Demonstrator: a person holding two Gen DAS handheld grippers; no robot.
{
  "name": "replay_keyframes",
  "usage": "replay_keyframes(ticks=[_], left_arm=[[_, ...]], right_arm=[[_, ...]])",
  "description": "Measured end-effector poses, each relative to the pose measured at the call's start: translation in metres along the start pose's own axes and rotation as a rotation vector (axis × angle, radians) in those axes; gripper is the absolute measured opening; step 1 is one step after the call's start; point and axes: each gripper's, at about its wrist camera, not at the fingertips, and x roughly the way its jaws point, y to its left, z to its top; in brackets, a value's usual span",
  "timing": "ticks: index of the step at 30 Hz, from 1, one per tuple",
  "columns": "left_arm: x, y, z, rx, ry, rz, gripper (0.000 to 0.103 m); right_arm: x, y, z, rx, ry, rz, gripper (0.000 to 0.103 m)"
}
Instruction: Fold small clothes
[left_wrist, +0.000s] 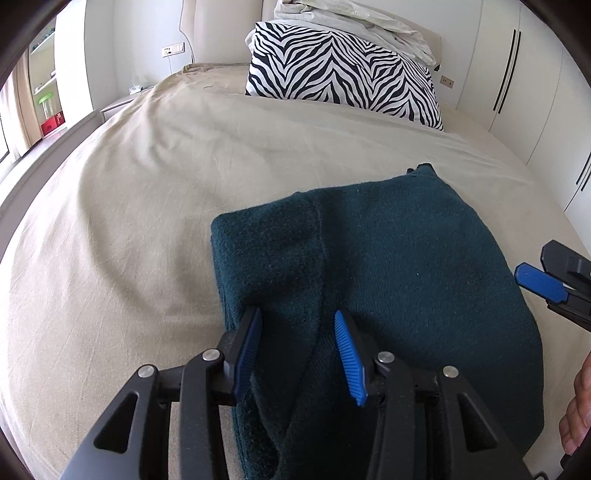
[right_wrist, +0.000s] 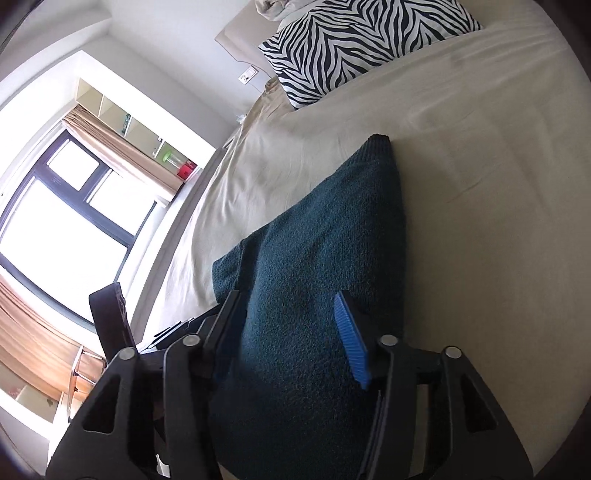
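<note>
Garment: dark teal knit (left_wrist: 388, 251), folded, lying on the beige bed (left_wrist: 147, 221) toward its near edge.
Left tool (left_wrist: 297, 343): jaws spread wide, straddling a raised fold at the garment's near left corner.
Right tool (right_wrist: 291, 332): jaws wide, garment between the fingers.
Pillow: zebra-striped (left_wrist: 332, 74), at the bed's far edge.

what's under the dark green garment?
The beige bedsheet shows all round the dark green garment, so it lies on the bed. Its top layer is folded over; anything between or beneath the layers is covered.
</note>
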Motion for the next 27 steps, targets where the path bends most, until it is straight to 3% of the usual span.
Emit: replay_keyframes(ticks=[3, 8, 9, 10, 13, 19, 23, 27], left_arm=[[-0.001, 0.001, -0.001, -0.009, -0.001, -0.008, 0.045], [-0.018, 0.009, 0.000, -0.050, -0.002, -0.053, 0.048], [-0.025, 0.014, 0.000, -0.072, -0.004, -0.068, 0.052], [-0.034, 0.020, -0.002, -0.103, -0.015, -0.082, 0.062], [-0.054, 0.048, -0.009, -0.214, -0.038, -0.157, 0.071], [-0.033, 0.078, -0.022, -0.347, 0.123, -0.320, 0.069], [-0.020, 0.075, -0.025, -0.383, 0.156, -0.373, 0.069], [-0.011, 0.065, -0.021, -0.388, 0.182, -0.409, 0.066]], right_arm=[[-0.016, 0.002, -0.001, -0.023, -0.022, -0.011, 0.058], [-0.022, -0.022, -0.002, 0.037, 0.017, -0.047, 0.058], [-0.023, -0.028, -0.004, 0.054, 0.025, -0.053, 0.058], [-0.025, -0.034, -0.006, 0.069, 0.028, -0.048, 0.058], [-0.030, -0.046, -0.010, 0.091, 0.038, -0.040, 0.058], [-0.017, -0.063, -0.007, 0.153, 0.127, 0.002, 0.058], [0.014, -0.065, -0.008, 0.194, 0.228, 0.041, 0.058], [0.030, -0.059, -0.007, 0.187, 0.240, 0.037, 0.058]])
